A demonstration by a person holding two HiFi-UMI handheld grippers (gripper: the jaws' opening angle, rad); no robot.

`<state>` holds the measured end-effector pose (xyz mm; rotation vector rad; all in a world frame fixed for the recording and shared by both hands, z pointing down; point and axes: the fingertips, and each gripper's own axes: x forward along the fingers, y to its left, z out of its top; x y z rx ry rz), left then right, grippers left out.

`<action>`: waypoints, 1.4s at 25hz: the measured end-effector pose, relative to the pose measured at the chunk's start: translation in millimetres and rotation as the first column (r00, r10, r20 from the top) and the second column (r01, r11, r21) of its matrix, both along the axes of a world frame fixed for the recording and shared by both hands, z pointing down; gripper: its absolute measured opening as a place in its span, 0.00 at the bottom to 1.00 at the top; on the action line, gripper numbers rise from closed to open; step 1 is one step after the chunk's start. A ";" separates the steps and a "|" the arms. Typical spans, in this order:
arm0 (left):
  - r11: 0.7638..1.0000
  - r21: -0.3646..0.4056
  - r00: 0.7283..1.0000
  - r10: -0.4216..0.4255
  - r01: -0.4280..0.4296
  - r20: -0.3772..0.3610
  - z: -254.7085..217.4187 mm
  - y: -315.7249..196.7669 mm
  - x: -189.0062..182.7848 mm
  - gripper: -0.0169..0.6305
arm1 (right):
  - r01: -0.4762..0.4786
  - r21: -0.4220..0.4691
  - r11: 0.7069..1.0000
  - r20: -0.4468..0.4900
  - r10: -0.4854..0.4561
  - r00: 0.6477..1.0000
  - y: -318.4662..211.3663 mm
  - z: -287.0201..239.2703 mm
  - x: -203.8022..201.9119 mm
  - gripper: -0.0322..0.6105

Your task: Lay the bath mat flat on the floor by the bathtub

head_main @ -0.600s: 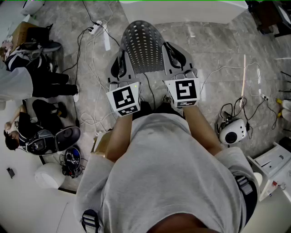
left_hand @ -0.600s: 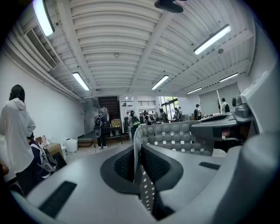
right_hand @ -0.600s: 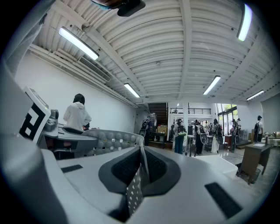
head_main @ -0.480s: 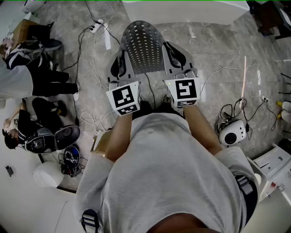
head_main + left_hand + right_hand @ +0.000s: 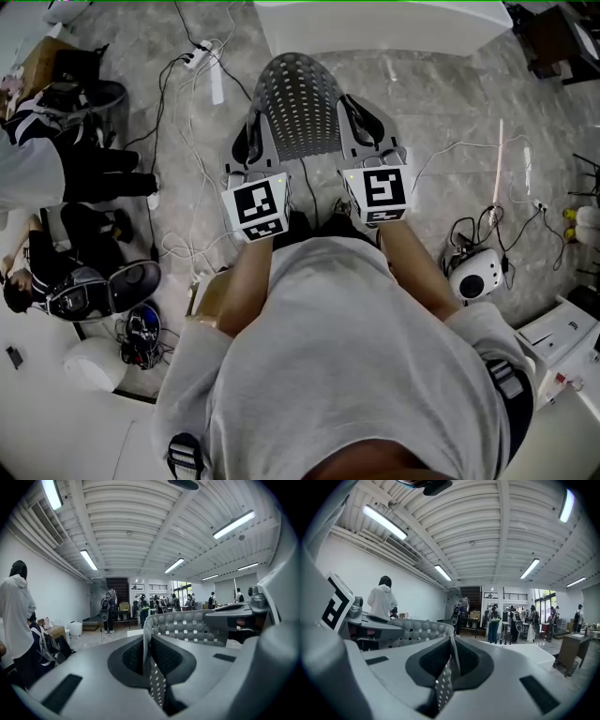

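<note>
A grey perforated bath mat (image 5: 298, 98) hangs in the air in front of the person, arched between both grippers over the marble floor. My left gripper (image 5: 251, 131) is shut on the mat's left edge, which runs thin between its dark pads (image 5: 146, 656). The right gripper (image 5: 361, 120) is shut on the right edge (image 5: 451, 660). In the left gripper view the mat (image 5: 187, 627) stretches rightward to the other gripper. In the right gripper view the mat (image 5: 419, 631) runs leftward. The white bathtub (image 5: 375, 21) lies just beyond the mat.
Cables and a power strip (image 5: 208, 56) trail over the floor at left. People (image 5: 56, 159) and bags sit at the far left. A white round device (image 5: 476, 274) with wires lies at right, and a white box (image 5: 561, 330) at lower right.
Both grippers keep their hold on the mat and have hardly moved. The head view has shifted a little, so the tub shows slightly more.
</note>
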<state>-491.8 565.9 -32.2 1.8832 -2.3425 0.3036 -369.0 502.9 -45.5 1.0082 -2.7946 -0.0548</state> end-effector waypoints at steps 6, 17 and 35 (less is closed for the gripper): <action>1.000 0.001 1.000 0.019 -0.019 -0.022 6.4 0.1 -12.6 0.06 | -0.021 -0.004 1.000 -0.019 0.021 1.000 4.6 2.6 -13.1 0.09; 0.994 0.009 0.992 0.111 -0.111 -0.055 15.0 -10.3 -50.8 0.06 | -0.105 -0.001 0.994 -0.038 0.105 0.994 7.7 11.8 -46.7 0.09; 0.947 -0.005 0.944 0.320 -0.321 -0.078 26.5 -46.2 -4.4 0.06 | -0.331 -0.021 0.944 -0.044 0.330 0.943 -5.6 24.4 10.2 0.09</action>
